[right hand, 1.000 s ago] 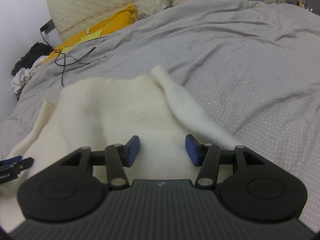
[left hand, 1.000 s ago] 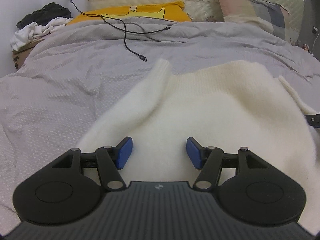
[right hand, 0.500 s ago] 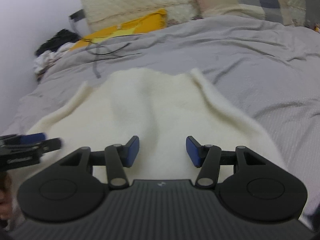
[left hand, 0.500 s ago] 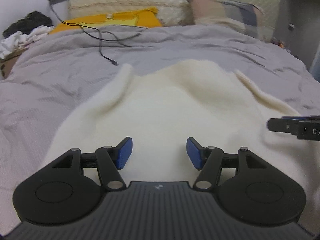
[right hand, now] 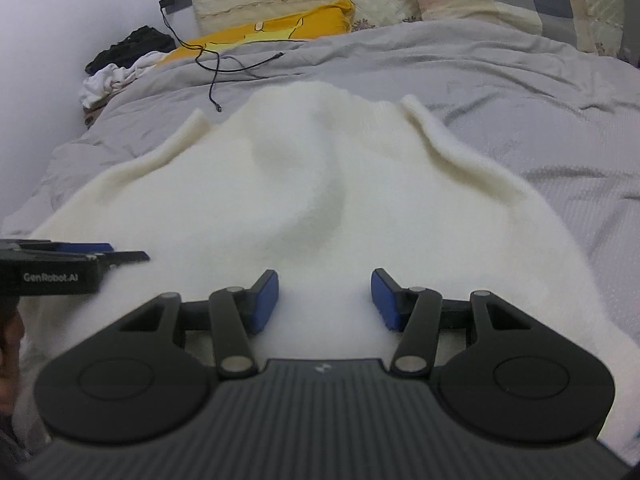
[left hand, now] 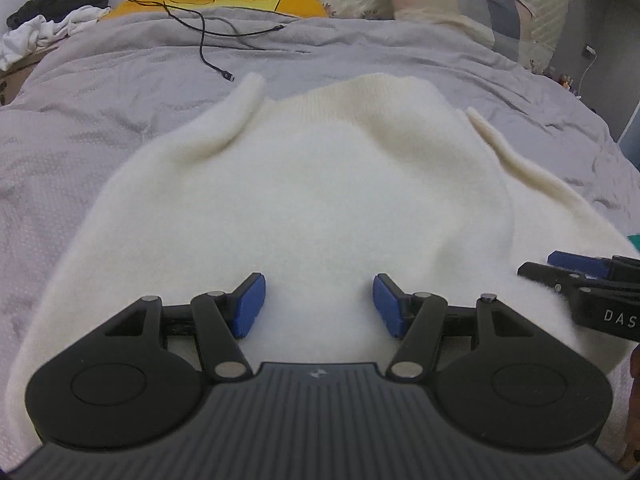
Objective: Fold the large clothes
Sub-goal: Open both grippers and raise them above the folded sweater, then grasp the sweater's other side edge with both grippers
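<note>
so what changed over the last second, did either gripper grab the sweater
No grab. Both views swung from looking across the cream sweater at an angle to facing it squarely, and each gripper now shows at the edge of the other's view. The left gripper and right gripper stayed open above the knit. The sweater still lies spread on the grey bedcover, sleeves out, cable unmoved.

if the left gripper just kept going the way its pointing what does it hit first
Most likely the cream sweater: the left gripper points down at its body, jaws open with nothing between them. Depth is hard to judge, but no other thing lies in that line before the knit on the grey bedcover.
</note>
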Available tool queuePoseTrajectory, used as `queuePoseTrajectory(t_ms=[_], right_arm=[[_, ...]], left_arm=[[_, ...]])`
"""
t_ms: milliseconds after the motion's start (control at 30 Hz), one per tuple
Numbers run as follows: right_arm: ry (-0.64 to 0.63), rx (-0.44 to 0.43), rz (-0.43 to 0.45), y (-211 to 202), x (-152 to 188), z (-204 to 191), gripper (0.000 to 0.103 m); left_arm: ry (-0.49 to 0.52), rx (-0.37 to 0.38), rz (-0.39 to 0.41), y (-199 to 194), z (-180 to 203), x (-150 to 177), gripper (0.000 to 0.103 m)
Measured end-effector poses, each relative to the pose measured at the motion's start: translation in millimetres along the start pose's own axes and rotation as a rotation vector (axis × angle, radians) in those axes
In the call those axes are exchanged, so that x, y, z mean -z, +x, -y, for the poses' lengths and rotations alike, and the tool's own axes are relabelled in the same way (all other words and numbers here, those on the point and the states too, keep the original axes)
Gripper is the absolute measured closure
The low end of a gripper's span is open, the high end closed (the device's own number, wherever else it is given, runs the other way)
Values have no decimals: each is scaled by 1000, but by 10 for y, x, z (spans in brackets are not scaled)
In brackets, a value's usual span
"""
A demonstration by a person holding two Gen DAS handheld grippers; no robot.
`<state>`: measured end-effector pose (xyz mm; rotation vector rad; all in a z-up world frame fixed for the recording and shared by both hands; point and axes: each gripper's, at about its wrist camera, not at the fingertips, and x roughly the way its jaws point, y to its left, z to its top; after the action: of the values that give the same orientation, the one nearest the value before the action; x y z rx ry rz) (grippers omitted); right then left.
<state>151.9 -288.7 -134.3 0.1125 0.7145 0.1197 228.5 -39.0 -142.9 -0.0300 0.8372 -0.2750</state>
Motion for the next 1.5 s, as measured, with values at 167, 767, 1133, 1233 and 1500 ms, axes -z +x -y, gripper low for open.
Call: queuePoseTrajectory(t_ms=[167,767,1133,1233,1500], right_arm=[[84,-3,56,-196,61,45,49],[777,-129,52,-898,633,591,11],[1095,-299,-80,-362,905,844,9],[1098,-312,-62,-318,843,854,8],[1103,-456,48,-444,792,928,8]], left_arm=[[-70,22,50,-258,-68,34,38],[-489,188,-5,-1132,-517,640,25],[-867,291,-153,-650,-1026,868,19],[-972,327,-148,-566,-1154,947,19],[-1103,425,-24,-600,-1380,978,19]])
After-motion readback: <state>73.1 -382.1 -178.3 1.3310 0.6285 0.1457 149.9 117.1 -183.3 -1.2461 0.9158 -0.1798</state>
